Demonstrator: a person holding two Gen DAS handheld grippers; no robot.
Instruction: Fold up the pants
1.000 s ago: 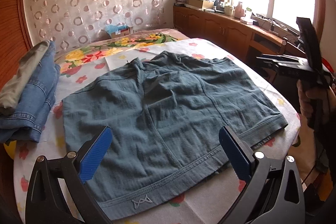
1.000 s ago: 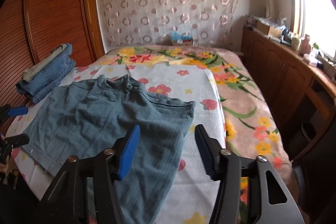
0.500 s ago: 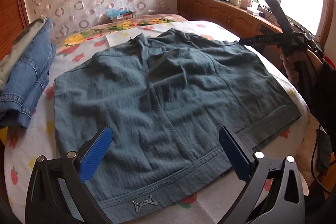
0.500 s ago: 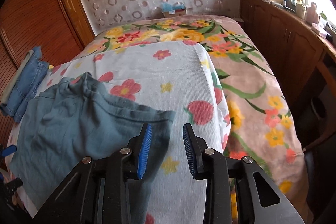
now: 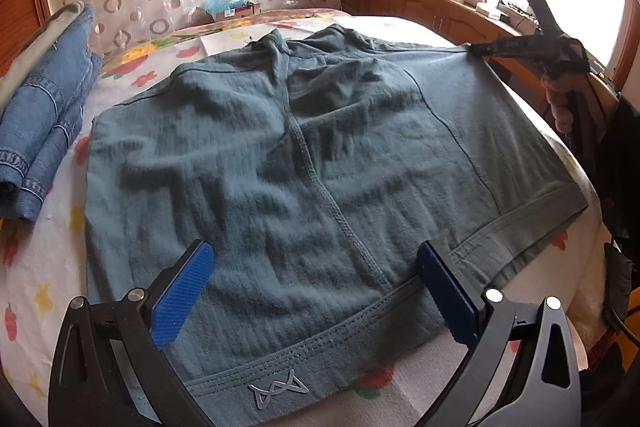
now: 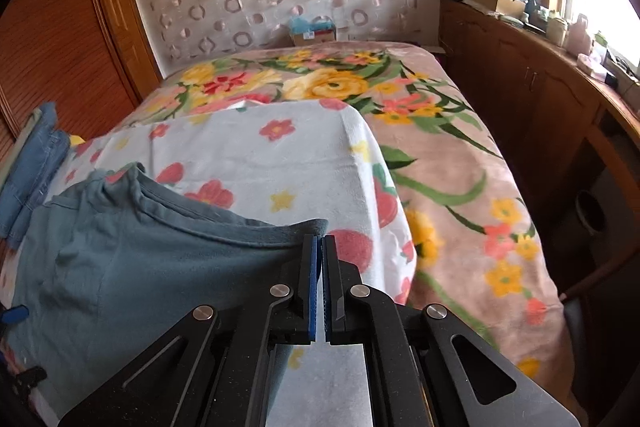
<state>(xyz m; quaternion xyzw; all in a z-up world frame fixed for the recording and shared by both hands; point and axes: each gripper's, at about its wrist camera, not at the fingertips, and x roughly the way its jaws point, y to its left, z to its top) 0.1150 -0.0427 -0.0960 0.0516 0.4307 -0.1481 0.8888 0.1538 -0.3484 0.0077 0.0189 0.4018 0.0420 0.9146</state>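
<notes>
Grey-blue pants (image 5: 320,155) lie spread flat on a white flowered sheet (image 6: 280,155) that covers the near part of a bed. The left gripper (image 5: 316,283) hangs just above the waistband, its blue-padded jaws spread wide on either side of the centre seam, gripping nothing. The right gripper (image 6: 319,247) has its two jaws pressed nearly together, pinching a far corner of the pants at the hem. In the left camera's view, that right gripper (image 5: 478,50) meets the cloth's far right corner. Folded blue jeans (image 5: 44,107) sit beside the pants, near the wooden wall.
</notes>
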